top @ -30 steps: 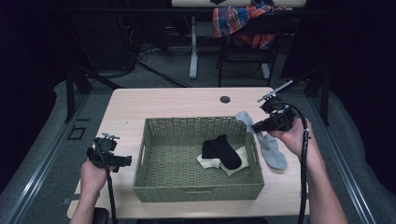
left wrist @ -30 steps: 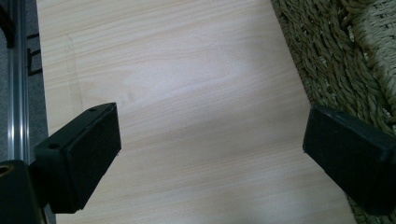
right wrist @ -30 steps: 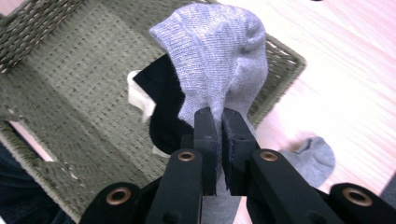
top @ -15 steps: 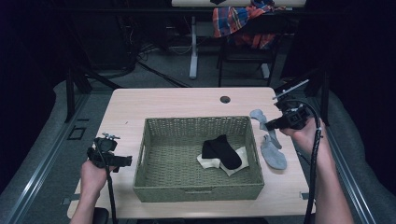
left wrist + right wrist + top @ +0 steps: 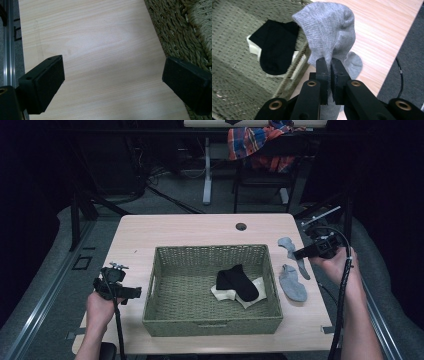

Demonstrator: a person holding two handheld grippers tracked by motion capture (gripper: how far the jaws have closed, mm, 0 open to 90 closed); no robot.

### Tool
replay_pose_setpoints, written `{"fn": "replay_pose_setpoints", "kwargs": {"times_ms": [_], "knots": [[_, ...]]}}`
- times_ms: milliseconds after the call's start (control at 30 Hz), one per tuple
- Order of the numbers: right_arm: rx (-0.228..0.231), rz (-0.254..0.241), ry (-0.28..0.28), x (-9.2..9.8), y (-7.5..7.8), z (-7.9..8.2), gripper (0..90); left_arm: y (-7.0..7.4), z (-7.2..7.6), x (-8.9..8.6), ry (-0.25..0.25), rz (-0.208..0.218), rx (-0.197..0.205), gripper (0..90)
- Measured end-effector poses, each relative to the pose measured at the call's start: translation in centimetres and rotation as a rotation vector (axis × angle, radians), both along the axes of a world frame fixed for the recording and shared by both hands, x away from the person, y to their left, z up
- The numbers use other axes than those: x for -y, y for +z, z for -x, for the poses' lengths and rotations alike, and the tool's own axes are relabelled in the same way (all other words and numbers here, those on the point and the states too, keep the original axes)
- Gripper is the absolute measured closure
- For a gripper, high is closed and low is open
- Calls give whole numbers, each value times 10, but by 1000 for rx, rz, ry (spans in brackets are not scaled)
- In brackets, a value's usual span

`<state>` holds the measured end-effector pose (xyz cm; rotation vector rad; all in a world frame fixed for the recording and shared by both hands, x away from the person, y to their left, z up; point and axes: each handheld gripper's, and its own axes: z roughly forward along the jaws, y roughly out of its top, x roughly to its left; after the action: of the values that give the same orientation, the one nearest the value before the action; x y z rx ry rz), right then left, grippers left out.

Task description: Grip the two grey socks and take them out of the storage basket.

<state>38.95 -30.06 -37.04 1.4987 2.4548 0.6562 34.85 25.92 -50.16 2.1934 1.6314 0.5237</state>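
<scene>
I'm holding the left gripper (image 5: 131,292) low at the near left of the pale wooden table (image 5: 200,227), just beside the left wall of the rectangular woven green-grey basket (image 5: 210,325). In the left gripper view its jaws are standing wide apart with nothing between them, bare table (image 5: 100,50) under them, basket weave (image 5: 185,27) at the right edge.

I'm holding the right gripper (image 5: 299,254) over the right side of the table, past the basket's right wall. In the right gripper view (image 5: 331,65) the jaws are pinching tight on a light grey knitted sock (image 5: 329,30); the sock is hanging from the pads, raised off the table, draping in front of the basket's right rim (image 5: 297,65). In the high view the same held sock (image 5: 291,247) is trailing from the gripper tips toward the table.

A second grey sock (image 5: 292,282) is lying flat on the table just beside the basket's right wall, below the held one; whether the two are touching, I cannot tell.

Inside the basket, right of centre, a black sock (image 5: 237,281) is lying on top of a cream-white sock (image 5: 252,292).

Farther off, a small dark round grommet (image 5: 241,226) is sitting near the table's far edge. Beyond the table, a red and blue plaid cloth (image 5: 257,142) is draped over a dark chair.
</scene>
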Motion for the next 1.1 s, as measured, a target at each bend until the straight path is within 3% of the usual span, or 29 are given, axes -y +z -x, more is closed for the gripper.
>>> {"fn": "replay_pose_setpoints", "kwargs": {"times_ms": [500,1100], "knots": [[-27,40,-76,18,-14,-7,861,0,0,0,-1,0,1,44],[-88,71,-102,26,-41,-20,861,0,0,0,-2,2,1,44]]}}
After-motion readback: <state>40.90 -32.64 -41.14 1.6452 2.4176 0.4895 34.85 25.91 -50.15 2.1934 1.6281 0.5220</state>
